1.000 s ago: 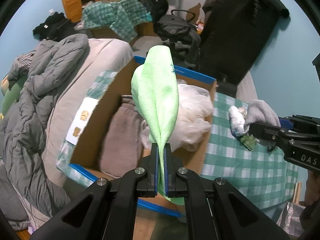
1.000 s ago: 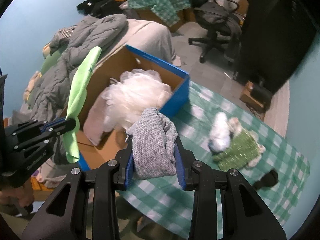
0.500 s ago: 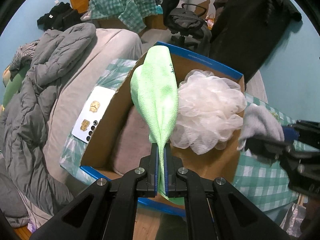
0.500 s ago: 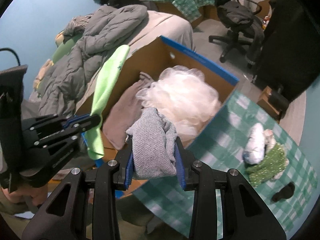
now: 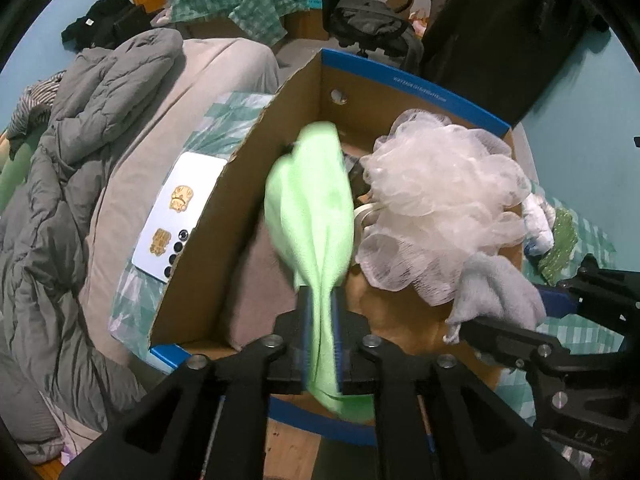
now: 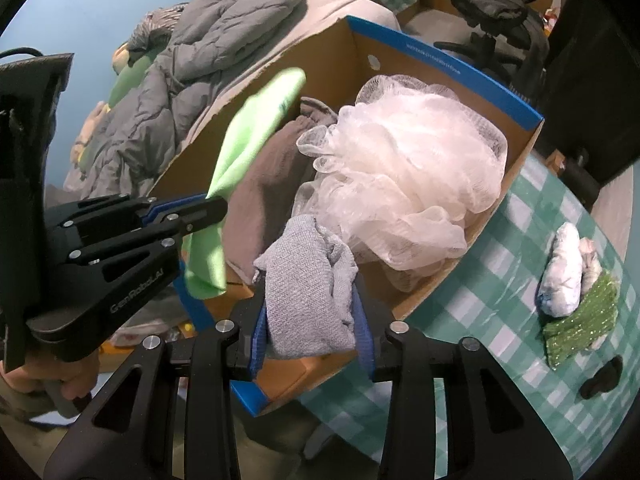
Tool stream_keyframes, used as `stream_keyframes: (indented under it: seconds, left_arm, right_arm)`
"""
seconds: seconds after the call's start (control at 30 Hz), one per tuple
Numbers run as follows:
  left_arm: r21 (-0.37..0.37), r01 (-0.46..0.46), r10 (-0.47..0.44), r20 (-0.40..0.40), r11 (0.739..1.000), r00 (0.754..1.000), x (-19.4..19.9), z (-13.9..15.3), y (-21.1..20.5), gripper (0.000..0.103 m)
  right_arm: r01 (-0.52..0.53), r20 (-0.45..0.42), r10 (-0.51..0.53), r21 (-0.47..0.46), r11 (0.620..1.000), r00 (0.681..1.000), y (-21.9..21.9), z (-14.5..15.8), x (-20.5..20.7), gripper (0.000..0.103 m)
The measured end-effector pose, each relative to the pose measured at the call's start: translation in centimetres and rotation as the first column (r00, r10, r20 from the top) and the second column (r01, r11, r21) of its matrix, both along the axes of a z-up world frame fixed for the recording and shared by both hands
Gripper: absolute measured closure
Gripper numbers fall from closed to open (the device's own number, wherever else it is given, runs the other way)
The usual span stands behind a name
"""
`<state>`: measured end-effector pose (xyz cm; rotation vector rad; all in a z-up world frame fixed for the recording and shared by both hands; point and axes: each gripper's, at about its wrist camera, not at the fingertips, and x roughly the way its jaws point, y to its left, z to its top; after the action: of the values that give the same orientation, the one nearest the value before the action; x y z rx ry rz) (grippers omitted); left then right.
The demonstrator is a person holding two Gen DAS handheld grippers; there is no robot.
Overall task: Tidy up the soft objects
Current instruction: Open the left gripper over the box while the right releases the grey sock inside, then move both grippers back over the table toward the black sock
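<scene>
With loofah [image 6: 404, 184] already boxed, both grippers' jaws are just loosening around green cloth [image 5: 316, 220] and grey cloth [image 6: 308, 292], while a bundle [image 6: 576, 292] waits at 3 o'clock.

Left tongs [image 5: 320, 332] just loosening, right tongs [image 6: 312, 320] widening, angled down

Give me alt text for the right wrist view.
The right gripper holds a grey knitted cloth over an open cardboard box with blue rim containing a white mesh bath pouf; the left gripper holds a light green cloth.
</scene>
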<state>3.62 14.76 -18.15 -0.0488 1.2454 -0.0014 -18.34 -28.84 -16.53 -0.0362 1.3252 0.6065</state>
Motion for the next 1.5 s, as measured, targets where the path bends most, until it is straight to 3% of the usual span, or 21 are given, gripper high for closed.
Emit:
stream_keyframes:
  seconds: [0.07, 0.13, 0.3, 0.7, 1.5]
  left_arm:
    - [0.008, -0.005, 0.005, -0.002, 1.0, 1.0, -0.1, -0.1, 0.2, 0.07]
    - [0.022, -0.013, 0.013, 0.01, 1.0, 1.0, -0.3, 0.1, 0.4, 0.063]
    - [0.031, -0.023, 0.023, 0.009, 0.999, 1.0, -0.5, 0.3, 0.6, 0.062]
    - [0.006, -0.036, 0.036, 0.02, 0.999, 0.999, -1.1, 1.8, -0.9, 0.06]
    - [0.0, 0.084, -0.084, 0.061, 0.996, 0.995, -2.3, 4.5, -8.5, 0.059]
  right_arm:
    - [0.009, -0.002, -0.009, -0.009, 1.0, 1.0, 0.0, -0.1, 0.0, 0.061]
    - [0.012, -0.01, -0.013, -0.009, 1.0, 1.0, -0.1, -0.2, 0.2, 0.053]
    - [0.026, 0.003, -0.026, -0.008, 1.0, 1.0, -0.6, 0.4, 0.3, 0.045]
    - [0.075, 0.019, -0.076, 0.009, 0.997, 0.997, -3.3, 1.9, 0.3, 0.044]
    - [0.219, 0.069, -0.218, -0.007, 0.976, 0.973, -12.5, 4.3, -1.2, 0.044]
